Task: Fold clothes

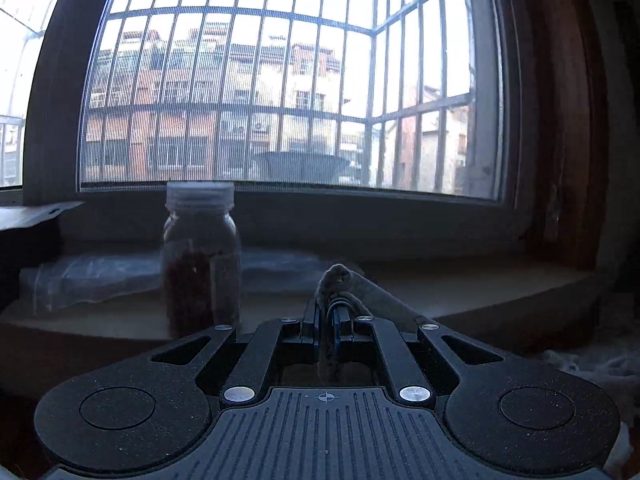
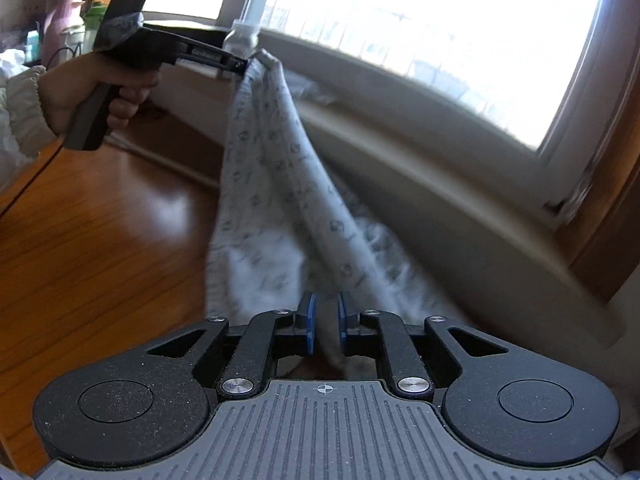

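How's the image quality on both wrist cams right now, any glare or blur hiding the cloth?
Left wrist view: backlit by the window, so the jar and the cloth in the left tongs read dark. Right wrist view: window blown out white, cloth motion-blurred lower down, sharper near the top; fisheye bends the sill.

Pale grey printed cloth (image 2: 276,184), blue claw pads (image 2: 308,320)

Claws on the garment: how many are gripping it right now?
1. The left claw is clamped on the top edge of the printed garment; the right claw stands slightly open around its lower part, not pinching it.
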Demonstrator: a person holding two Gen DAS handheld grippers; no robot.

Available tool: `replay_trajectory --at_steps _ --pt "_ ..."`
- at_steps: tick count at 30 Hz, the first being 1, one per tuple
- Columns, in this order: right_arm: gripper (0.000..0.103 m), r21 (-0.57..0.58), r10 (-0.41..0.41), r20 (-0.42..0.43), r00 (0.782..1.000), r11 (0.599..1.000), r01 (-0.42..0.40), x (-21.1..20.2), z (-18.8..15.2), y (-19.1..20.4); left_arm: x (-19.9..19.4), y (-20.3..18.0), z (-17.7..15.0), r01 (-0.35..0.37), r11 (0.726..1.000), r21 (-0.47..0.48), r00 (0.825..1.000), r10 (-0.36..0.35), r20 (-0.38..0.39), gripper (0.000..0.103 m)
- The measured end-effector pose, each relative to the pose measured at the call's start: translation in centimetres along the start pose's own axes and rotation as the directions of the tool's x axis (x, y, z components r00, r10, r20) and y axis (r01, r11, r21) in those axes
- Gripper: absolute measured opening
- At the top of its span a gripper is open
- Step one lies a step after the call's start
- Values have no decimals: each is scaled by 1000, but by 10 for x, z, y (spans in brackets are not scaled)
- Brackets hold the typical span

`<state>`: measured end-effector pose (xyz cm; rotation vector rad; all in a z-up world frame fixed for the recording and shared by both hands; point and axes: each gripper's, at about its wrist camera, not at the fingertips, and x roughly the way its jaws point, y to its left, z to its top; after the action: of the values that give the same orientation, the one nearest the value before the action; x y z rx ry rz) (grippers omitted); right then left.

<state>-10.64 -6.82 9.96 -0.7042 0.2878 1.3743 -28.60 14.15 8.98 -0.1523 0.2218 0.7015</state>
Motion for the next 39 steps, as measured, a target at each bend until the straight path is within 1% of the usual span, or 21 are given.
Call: replay_trajectory --at_steps 4,7,12,17,19,20,21,27,30,35,39 --pt "21 2 32 -48 998 999 -32 17 -11 9 2 0 -12 28 1000 -7 1000 -28 -9 7" --pt "22 -2 28 -60 998 1000 -29 24 -12 9 6 -2 -13 46 999 -11 999 -46 -17 7" --pt "22 -7 23 -43 999 1000 -23 16 -6 6 1 0 -20 87 996 7 994 -86 -59 7" --pt "23 -9 71 -61 996 997 -71 6 -4 13 -2 4 -23 103 995 7 992 -102 -72 7" --pt "25 -13 83 -66 994 996 -84 9 -4 18 -3 8 -24 105 994 12 992 -104 -77 7" --pt "30 -15 88 -69 994 996 -90 11 -4 20 -2 8 -24 106 994 16 991 -104 -80 7" --pt "32 -15 89 -72 993 996 -90 13 -4 21 -1 7 -24 106 994 20 991 -104 -84 7" --pt "32 -16 73 -89 993 997 -74 31 -5 20 8 1 -31 125 991 49 984 -118 -131 7" --pt "32 -8 64 -89 994 998 -65 33 -4 17 12 0 -33 128 990 56 982 -119 -145 7" --pt "32 -29 49 -104 993 998 -52 36 -7 19 16 -1 -36 134 989 64 979 -122 -163 7" --pt "35 -29 51 -100 994 998 -54 35 -8 20 18 -3 -39 147 986 72 975 -132 -181 7"
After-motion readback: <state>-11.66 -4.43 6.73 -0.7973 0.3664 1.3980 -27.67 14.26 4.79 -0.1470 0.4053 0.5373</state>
